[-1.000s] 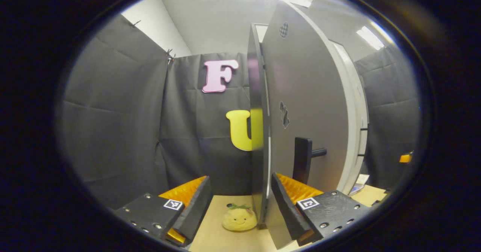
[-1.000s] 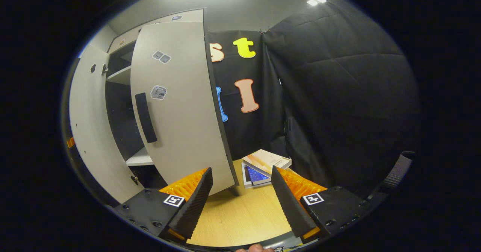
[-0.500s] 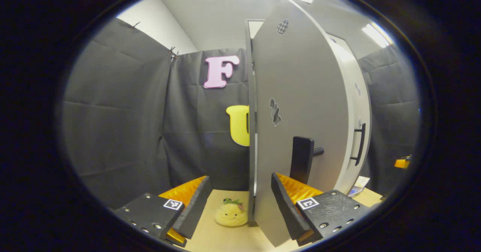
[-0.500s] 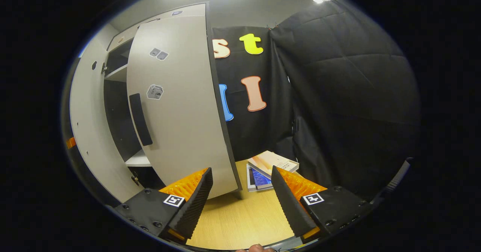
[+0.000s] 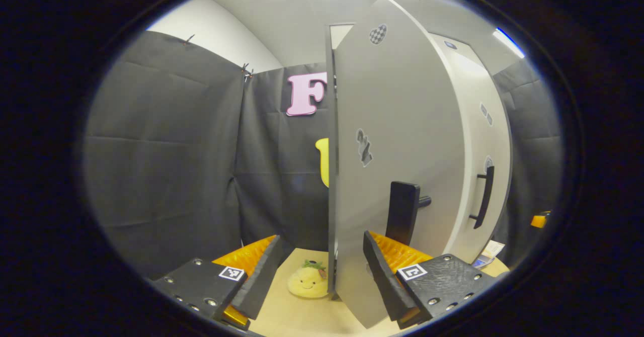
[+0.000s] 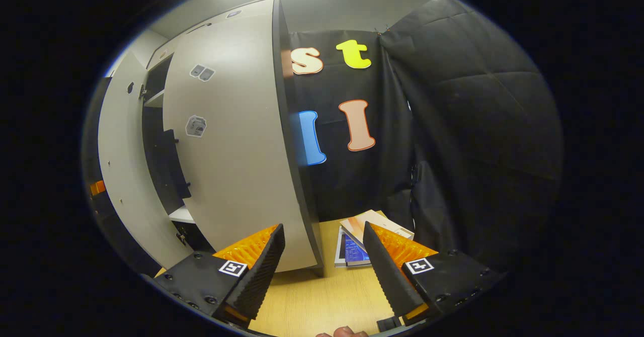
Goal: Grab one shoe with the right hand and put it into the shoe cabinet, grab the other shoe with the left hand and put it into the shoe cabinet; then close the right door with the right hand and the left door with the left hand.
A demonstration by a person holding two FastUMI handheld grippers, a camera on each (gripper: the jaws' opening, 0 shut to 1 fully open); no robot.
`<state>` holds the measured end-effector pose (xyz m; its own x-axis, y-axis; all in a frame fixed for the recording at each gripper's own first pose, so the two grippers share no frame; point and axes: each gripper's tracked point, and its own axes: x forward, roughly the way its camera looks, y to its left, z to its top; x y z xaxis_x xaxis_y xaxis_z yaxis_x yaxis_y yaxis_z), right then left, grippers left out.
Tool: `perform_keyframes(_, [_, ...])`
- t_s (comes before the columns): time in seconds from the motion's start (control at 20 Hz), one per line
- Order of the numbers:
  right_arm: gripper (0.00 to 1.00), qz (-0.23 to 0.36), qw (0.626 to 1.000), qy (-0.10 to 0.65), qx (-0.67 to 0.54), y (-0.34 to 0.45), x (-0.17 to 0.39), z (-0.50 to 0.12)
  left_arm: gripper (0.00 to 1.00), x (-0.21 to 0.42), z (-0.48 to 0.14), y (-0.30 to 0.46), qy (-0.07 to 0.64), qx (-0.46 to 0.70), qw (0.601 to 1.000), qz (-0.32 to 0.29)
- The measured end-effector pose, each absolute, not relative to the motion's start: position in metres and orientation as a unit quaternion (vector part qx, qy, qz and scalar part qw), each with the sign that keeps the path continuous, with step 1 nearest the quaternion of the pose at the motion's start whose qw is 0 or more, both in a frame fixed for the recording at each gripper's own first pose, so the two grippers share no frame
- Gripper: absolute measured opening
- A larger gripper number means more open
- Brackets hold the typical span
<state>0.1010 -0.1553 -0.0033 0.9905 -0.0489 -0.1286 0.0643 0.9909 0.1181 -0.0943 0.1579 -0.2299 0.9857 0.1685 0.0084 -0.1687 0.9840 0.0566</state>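
In the left gripper view the grey left cabinet door (image 5: pixel 402 125) stands partly swung in, its black handle (image 5: pixel 402 214) just above my right finger. My left gripper (image 5: pixel 322 276) is open, and the door's front edge (image 5: pixel 331 186) rises between its fingers. Beyond it is the right door (image 5: pixel 480 141) with its own black handle (image 5: pixel 484 196). In the right gripper view the right door (image 6: pixel 236 151) stands close in front of my right gripper (image 6: pixel 322 271), which is open and holds nothing. A narrow dark gap with a white shelf (image 6: pixel 181 215) separates it from the left door (image 6: pixel 118 166).
A yellow plush toy (image 5: pixel 307 282) lies on the wooden floor (image 5: pixel 302 317) by the left door's foot. A stack of books (image 6: pixel 358 235) lies on the floor (image 6: pixel 322 302) to the right of the right door. Black cloth walls close in on both sides.
Both doors have swung further toward the cabinet and the gap between them has narrowed. The right door's handle has come into the left gripper view. Both grippers stay open.
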Motion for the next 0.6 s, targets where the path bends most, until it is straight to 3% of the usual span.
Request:
perform_keyframes(0.15, [0.98, -0.022, 0.995, 0.063, 0.073, -0.177, 0.107, -0.006, 0.93, -0.080, -0.238, 0.119, -0.003, 0.009, 0.997, 0.078])
perform_keyframes(0.2, [0.92, -0.021, 0.995, 0.062, 0.078, -0.184, 0.110, -0.006, 0.93, -0.075, -0.243, 0.105, -0.001, -0.007, 0.997, 0.075])
perform_keyframes(0.25, [0.98, -0.019, 0.995, 0.062, 0.082, -0.190, 0.113, -0.006, 0.93, -0.073, -0.248, 0.089, -0.001, -0.024, 0.997, 0.069])
perform_keyframes(0.6, [0.98, -0.006, 0.997, 0.062, 0.046, -0.218, 0.121, -0.009, 0.93, -0.105, -0.266, 0.037, 0.007, -0.004, 0.999, 0.054])
